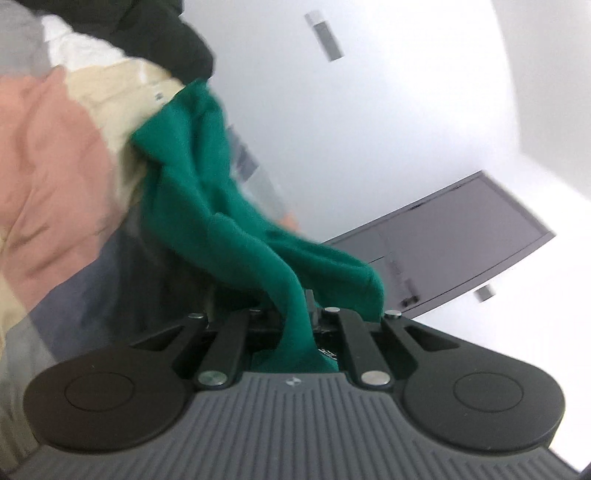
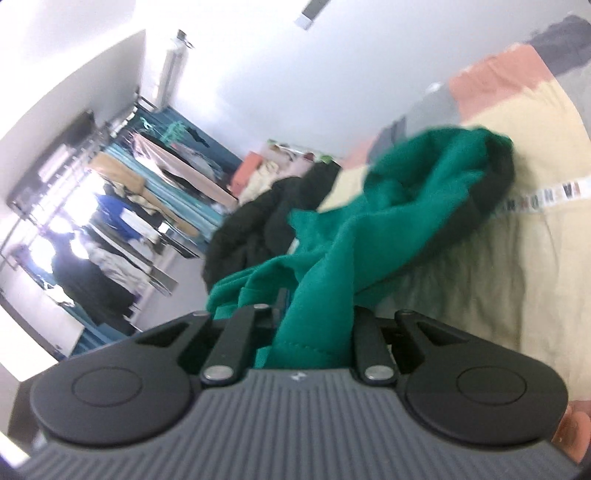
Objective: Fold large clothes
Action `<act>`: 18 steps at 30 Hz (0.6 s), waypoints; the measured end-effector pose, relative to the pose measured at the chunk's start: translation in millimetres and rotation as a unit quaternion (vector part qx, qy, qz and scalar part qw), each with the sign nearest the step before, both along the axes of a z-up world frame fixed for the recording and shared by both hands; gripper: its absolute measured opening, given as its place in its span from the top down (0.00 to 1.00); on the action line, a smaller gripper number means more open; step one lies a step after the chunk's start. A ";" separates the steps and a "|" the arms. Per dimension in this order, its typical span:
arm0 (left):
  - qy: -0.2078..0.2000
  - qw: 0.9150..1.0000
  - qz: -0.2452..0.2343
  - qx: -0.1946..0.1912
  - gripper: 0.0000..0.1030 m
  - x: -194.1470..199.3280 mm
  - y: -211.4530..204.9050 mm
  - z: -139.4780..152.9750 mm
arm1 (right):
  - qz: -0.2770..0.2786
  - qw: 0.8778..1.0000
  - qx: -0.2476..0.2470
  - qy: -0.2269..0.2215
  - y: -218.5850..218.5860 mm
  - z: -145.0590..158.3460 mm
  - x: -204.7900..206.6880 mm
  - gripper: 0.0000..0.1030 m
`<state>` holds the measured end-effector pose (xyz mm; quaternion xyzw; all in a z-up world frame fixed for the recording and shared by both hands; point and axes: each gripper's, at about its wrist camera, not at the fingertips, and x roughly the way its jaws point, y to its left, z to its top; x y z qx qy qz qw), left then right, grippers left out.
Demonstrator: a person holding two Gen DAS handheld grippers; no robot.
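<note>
While both views are blurred and tilted, a green garment (image 1: 207,192) is being held by the left gripper (image 1: 295,321) and by the right gripper (image 2: 314,317) at once. In the left wrist view a band of the green cloth is being pinched between the fingers, which are drawn in close on it; the fingertips themselves are being hidden by the fabric, so the exact gap cannot be told. From the fingers the garment is running up and to the left, with a loose fold hanging just to the right of them. Behind it a bedspread (image 1: 51,162) in pink, cream and grey blocks is being seen to the left of the fingers, and a dark garment (image 1: 155,33) is lying far ahead at the upper left. A dark screen (image 1: 454,236) is being shown ahead and to the right, on a white wall.

In the right wrist view a broad fold of the green garment (image 2: 369,229) is being gripped between the fingers, which are closed in on it, their tips again covered. The cloth is stretching ahead and to the right over the cream part of the bedspread (image 2: 535,258). A dark heap of clothes (image 2: 258,229) is lying ahead and to the left of the fingers, and racks of hanging clothes (image 2: 122,206) are being seen far off to the left.
</note>
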<state>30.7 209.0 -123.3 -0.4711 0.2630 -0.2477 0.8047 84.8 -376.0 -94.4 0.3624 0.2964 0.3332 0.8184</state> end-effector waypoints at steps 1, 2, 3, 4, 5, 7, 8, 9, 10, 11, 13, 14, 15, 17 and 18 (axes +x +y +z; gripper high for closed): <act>-0.002 1.000 0.002 -0.001 0.92 6.3 -1.2 8.3 | -0.001 1.000 0.002 0.000 0.5 7.0 1.1 0.84; -0.003 1.000 0.004 -0.001 0.92 10.5 1.5 14.7 | -0.003 1.000 0.004 0.006 0.2 12.5 3.2 0.83; -0.002 1.000 0.006 0.000 0.92 17.1 3.3 23.1 | -0.008 1.000 0.006 0.018 1.4 18.0 7.8 0.83; -0.002 1.000 0.009 0.002 0.92 25.7 4.6 28.8 | -0.014 1.000 0.006 0.027 3.9 22.6 13.8 0.83; -0.001 1.000 0.013 0.007 0.92 36.8 6.8 36.3 | -0.019 0.999 0.006 0.035 6.1 27.0 19.7 0.83; 0.004 1.000 0.020 0.012 0.92 61.0 9.2 48.9 | -0.032 0.998 0.006 0.045 12.8 37.2 40.3 0.83; 0.005 0.999 0.022 0.025 0.92 76.1 9.9 57.9 | -0.040 0.998 0.006 0.050 17.8 41.4 49.2 0.82; 0.005 0.999 0.024 0.039 0.92 88.3 9.7 66.0 | -0.049 0.997 0.010 0.057 18.3 45.0 60.9 0.82; 0.006 0.998 0.027 0.052 0.91 104.5 9.3 76.0 | -0.055 0.997 0.012 0.060 20.6 48.2 70.9 0.82; 0.005 0.997 0.027 0.066 0.91 119.0 8.9 84.3 | -0.062 0.996 0.009 0.059 23.5 53.3 86.0 0.82; 0.005 0.995 0.033 0.096 0.91 148.3 6.6 100.5 | -0.083 0.995 0.003 0.061 30.2 62.1 114.0 0.81; 0.008 0.994 0.035 0.102 0.91 165.0 6.2 104.7 | -0.091 0.994 -0.003 0.058 34.3 66.3 129.8 0.81; 0.006 0.992 0.038 0.117 0.91 183.9 3.9 111.0 | -0.103 0.993 -0.009 0.055 37.4 68.1 144.0 0.80; 0.001 0.989 0.046 0.143 0.91 215.5 -1.2 115.6 | -0.126 0.990 -0.021 0.056 44.5 68.9 174.7 0.79; 0.006 0.989 0.052 0.138 0.91 232.7 -1.6 114.1 | -0.135 0.989 -0.031 0.059 45.7 66.2 188.9 0.78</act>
